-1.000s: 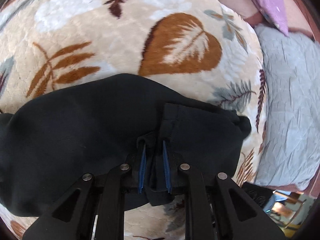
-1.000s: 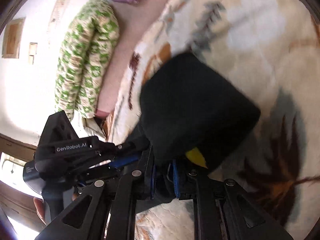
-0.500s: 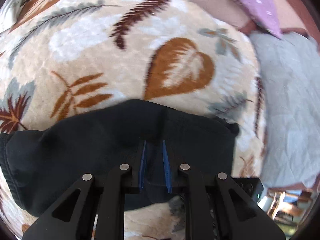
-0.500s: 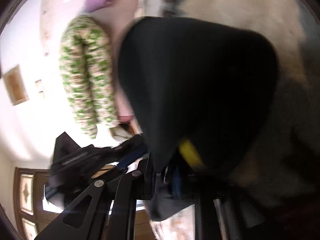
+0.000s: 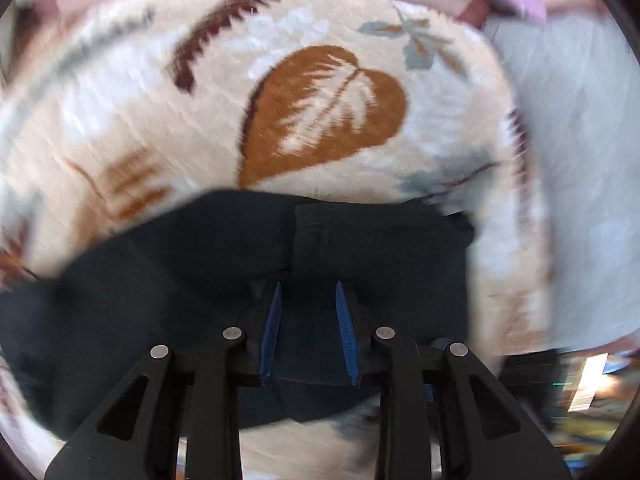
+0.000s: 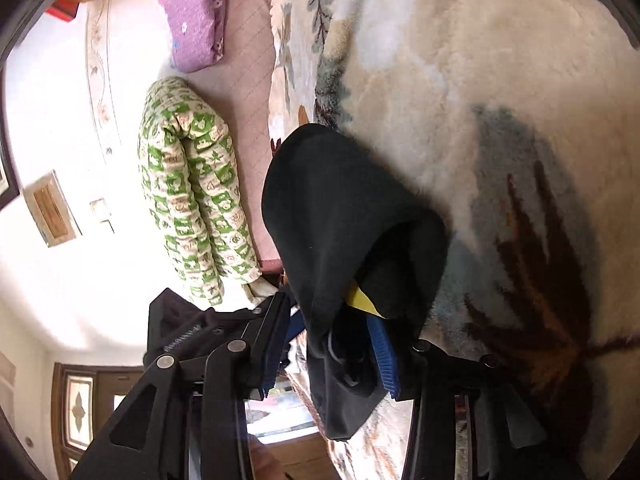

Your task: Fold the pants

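Black pants lie bunched in a thick fold on the leaf-patterned blanket. My left gripper points down onto them. Its jaws are opening, and a ridge of the black cloth lies loosely between the blue pads. In the right wrist view the pants rise as a dark hump with a yellow tag inside the fold. My right gripper is opening too. A hanging fold with a drawstring sits between its pads, and the left pad stands clear of the cloth.
A long green-and-white patterned pillow and a purple pillow lie on the pink sheet past the blanket's edge. A grey sheet borders the blanket on the right. A wooden door with glass panes is at the lower left.
Both pairs of pads have spread apart and no longer pinch the cloth. The right view has rolled and dropped, and the pants' fold has settled onto the blanket.
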A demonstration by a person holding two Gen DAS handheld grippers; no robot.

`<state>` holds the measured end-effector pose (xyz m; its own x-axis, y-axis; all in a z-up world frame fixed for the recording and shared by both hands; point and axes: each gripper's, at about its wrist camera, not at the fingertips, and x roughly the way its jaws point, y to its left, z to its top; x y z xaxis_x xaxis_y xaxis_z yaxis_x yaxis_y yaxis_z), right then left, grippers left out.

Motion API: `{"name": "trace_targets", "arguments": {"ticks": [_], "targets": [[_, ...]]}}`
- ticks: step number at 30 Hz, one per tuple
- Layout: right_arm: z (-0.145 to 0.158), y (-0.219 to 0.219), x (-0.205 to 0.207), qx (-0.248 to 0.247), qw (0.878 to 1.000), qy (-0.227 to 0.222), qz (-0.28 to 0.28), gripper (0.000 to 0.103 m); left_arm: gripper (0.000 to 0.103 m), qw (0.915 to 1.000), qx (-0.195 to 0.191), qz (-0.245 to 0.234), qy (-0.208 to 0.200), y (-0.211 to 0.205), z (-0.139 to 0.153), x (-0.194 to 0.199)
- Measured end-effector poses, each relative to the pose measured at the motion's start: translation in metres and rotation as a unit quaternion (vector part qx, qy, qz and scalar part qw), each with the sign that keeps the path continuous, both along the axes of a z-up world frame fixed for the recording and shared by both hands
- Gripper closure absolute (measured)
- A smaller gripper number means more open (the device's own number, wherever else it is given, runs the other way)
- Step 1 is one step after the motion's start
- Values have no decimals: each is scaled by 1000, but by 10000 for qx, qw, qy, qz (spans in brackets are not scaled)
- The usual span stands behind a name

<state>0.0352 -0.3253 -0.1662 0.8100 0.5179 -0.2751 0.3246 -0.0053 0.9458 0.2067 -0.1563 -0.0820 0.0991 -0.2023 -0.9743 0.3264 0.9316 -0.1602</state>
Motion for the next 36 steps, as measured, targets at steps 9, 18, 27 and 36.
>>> {"name": "trace_targets", "arguments": {"ticks": [9,18,27,36], "targets": [[2,-6,-8,-520,9981,326,-64,87,67,9997,76,104,-190,14,5,-11],[58,-24,-45,-674,9969,63,-402,39,67,9859,-639,1529,-230,209,70,-7],[92,165,31,-2343,9379,-397,2528,35,67,9659,-754,2475,130,365,46,-19],[103,316,53,-5392,7761,-719,3189,25,67,9619,-1185,2436,369,400,21,-18]]}}
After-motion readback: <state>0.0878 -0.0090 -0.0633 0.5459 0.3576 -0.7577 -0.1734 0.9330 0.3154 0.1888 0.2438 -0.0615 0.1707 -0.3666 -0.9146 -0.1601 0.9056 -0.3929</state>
